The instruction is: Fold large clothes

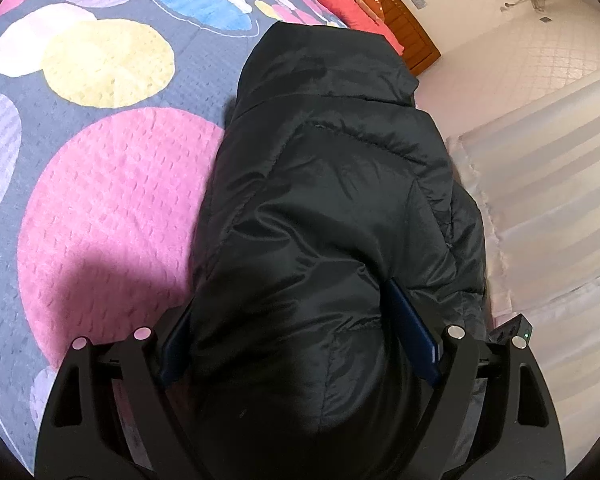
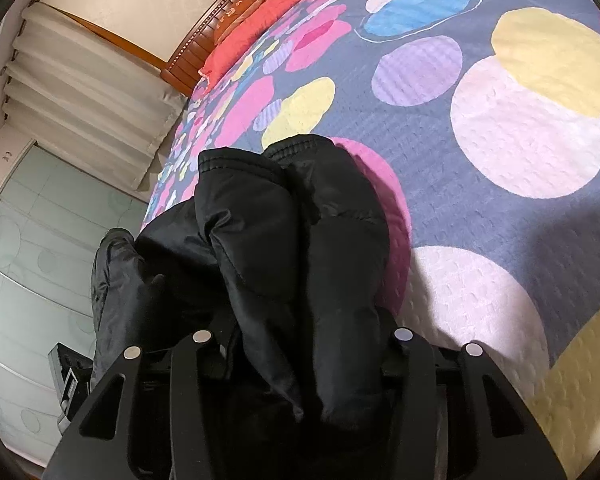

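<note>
Both the left gripper (image 1: 300,344) and right gripper (image 2: 300,344) are clamped on bunched folds of the black puffer jacket (image 1: 332,184), which hangs ahead of them over the spotted bedspread (image 1: 112,184). The slick, thick padding could slide out of either pinch, I judge. The bundle would then slump and lose its fold.
</note>
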Motion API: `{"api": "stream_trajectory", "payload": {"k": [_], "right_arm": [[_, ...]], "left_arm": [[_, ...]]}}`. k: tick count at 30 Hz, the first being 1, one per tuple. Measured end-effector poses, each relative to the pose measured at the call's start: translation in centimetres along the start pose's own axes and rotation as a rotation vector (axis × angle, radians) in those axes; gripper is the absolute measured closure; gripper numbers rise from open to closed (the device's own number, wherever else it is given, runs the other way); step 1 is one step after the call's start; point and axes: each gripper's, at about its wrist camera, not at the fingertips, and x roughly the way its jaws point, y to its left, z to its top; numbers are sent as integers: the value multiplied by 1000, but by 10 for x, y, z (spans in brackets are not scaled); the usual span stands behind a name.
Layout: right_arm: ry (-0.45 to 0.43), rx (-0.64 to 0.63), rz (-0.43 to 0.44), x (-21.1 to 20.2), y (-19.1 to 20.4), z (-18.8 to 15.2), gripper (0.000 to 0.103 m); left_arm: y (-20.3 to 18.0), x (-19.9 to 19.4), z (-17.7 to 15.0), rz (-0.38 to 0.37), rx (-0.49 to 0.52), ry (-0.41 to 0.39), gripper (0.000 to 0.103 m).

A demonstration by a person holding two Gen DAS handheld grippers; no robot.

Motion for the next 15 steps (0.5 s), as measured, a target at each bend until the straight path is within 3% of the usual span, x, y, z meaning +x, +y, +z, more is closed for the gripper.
{"api": "stream_trajectory", "payload": {"k": [15], "right_arm": [[-17, 24, 25, -11, -6, -5, 55]], "left_arm": [[2, -3, -2, -5, 1, 3, 16]]}}
